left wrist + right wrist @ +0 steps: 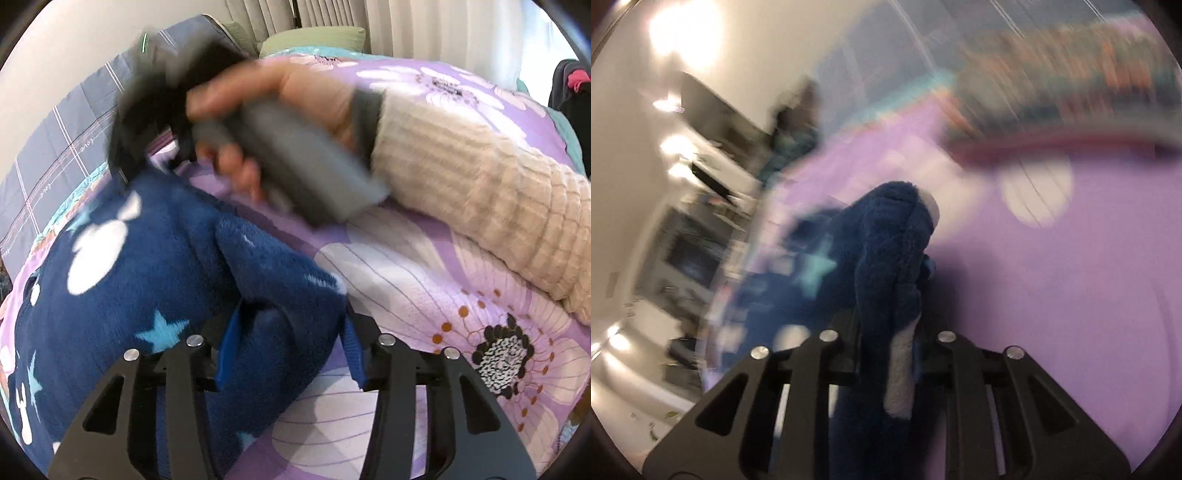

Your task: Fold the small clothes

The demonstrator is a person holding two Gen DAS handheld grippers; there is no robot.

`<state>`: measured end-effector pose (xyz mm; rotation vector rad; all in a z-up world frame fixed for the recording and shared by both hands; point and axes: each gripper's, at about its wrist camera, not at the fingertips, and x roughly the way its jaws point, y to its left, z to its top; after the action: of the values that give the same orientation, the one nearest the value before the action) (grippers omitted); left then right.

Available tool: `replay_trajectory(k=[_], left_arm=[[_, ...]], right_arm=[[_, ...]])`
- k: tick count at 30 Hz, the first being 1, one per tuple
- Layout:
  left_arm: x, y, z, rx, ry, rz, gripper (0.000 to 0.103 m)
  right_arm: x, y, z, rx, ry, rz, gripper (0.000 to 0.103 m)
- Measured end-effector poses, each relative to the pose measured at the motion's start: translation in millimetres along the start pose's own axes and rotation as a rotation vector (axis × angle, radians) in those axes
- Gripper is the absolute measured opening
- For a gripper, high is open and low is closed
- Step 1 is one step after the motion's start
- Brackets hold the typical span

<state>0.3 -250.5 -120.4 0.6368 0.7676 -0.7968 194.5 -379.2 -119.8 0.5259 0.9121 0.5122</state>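
Navy fleece garment [122, 295], white blobs and pale blue stars, lies bunched on the purple floral bedspread [424, 295], left side of the bed in the left wrist view. One edge with blue ribbed trim is pinched in the left tool [284, 354], jaws closed on the fabric, near the camera. A far corner is taken by the right tool [147, 122], which is motion-blurred there; the right wrist view shows the right tool [886, 332] clamped on a thick gather of the same fleece [894, 258].

Right hand [280, 122], cream knit sleeve, reaches across from the right. Grey checked quilt [55, 147] and green pillows [314, 40] lie far.

Judgement: step in hand is lifting and spreading the garment between both tools, before any fold. Next move calls for pulling the two held edges apart and laying it flat.
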Motion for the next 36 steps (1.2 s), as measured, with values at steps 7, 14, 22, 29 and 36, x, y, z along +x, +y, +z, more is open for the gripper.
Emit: replay_trajectory(k=[7,14,22,29,36], left_arm=[[-11.0,-8.6,-2.5,-0.034,-0.03,-0.02,0.048],[-18.2,-11.4,-0.7,-0.043,-0.073,-0.038,0.036],[-8.0,-18.5,-5.9,-0.021,-0.057,-0.043,0.038],[-47.2,-12.9,-26.8,-0.082,-0.105,-0.108,0.051],[-80.5,14.2,-49.9,-0.212,-0.142,-0.078,0.063]], right_arm=[[-36.1,-18.0,0.6,0.102,-0.11,0.012,0.043],[-72.9,2.9,-22.4,-0.01,-0.033,0.049,0.043],[-34.6,15.9,-70.6,-0.129,0.084,-0.049,0.034],[-75.9,51.4,-74.6,-0.131,-0.009,-0.196,0.035],[-119.2,63.6,-146.5,-0.115,-0.022,0.033,0.048]])
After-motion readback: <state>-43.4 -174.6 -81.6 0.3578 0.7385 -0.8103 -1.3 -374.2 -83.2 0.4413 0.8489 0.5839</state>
